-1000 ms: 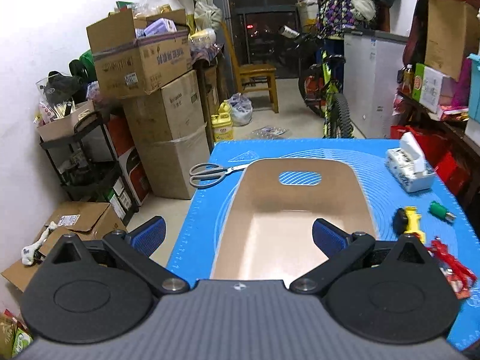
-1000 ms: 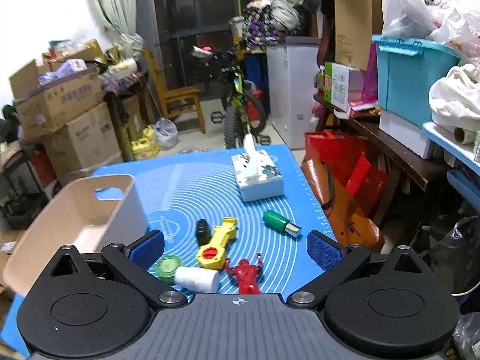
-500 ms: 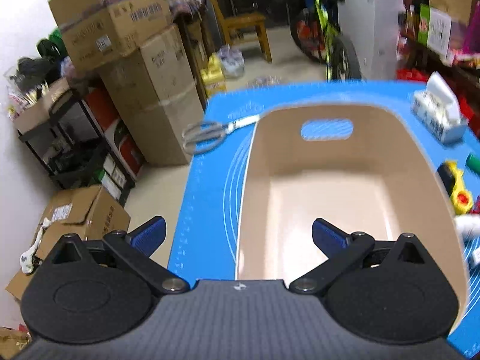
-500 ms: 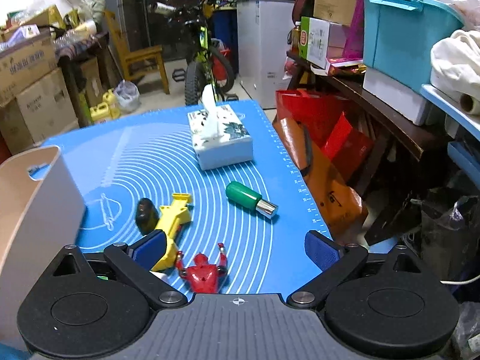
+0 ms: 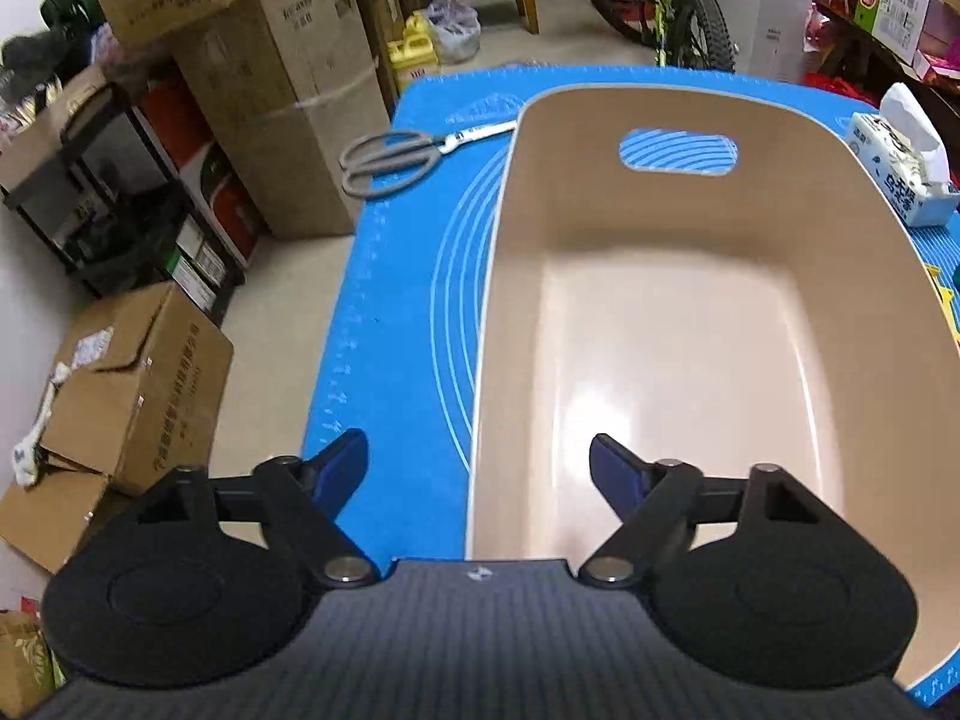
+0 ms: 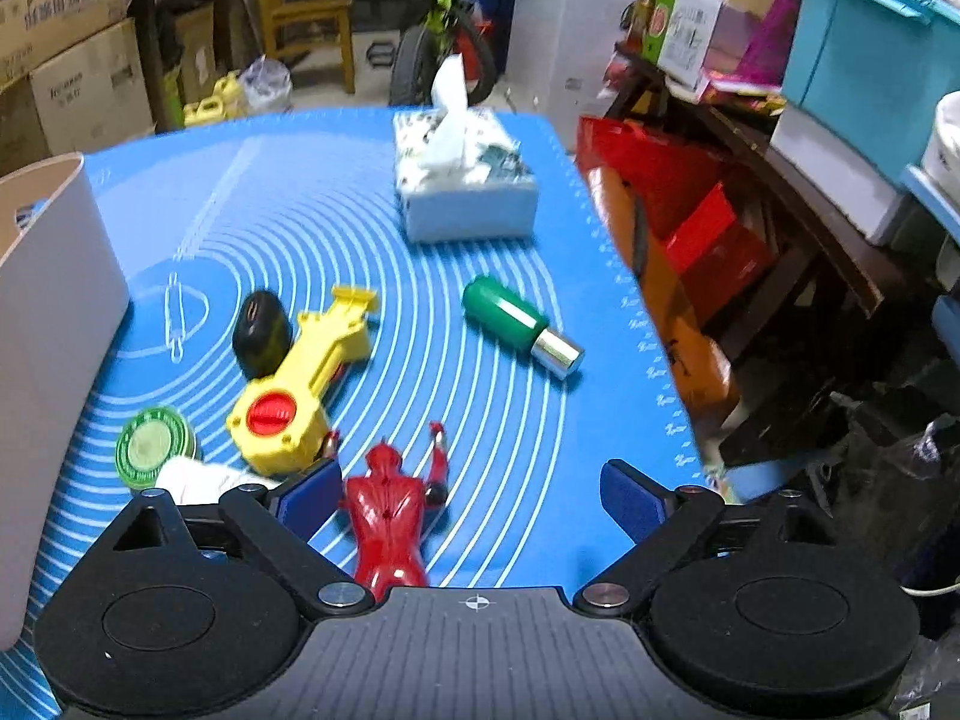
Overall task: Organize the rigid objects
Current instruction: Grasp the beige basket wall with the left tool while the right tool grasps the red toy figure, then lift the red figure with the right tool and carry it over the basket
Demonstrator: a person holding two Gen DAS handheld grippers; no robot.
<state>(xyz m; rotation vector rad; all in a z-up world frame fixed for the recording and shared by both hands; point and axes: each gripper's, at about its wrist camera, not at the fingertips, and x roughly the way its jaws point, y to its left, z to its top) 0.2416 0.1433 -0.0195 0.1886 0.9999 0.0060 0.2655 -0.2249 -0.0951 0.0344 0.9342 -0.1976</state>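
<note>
Approach step: right gripper (image 6: 468, 495) jaws closing around the red figure (image 6: 387, 519), not yet pinched. Left gripper (image 5: 477, 468) closing, astride the bin (image 5: 501, 276) wall. Bin at 9 o'clock; firm pinch needed next.

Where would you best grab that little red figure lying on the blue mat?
Probably across the torso of the red figure, coming down from above. It lies flat, its arm sticks out sideways, and the narrow body fits between the closing right tongs, whose pads already flank it without touching.
</note>
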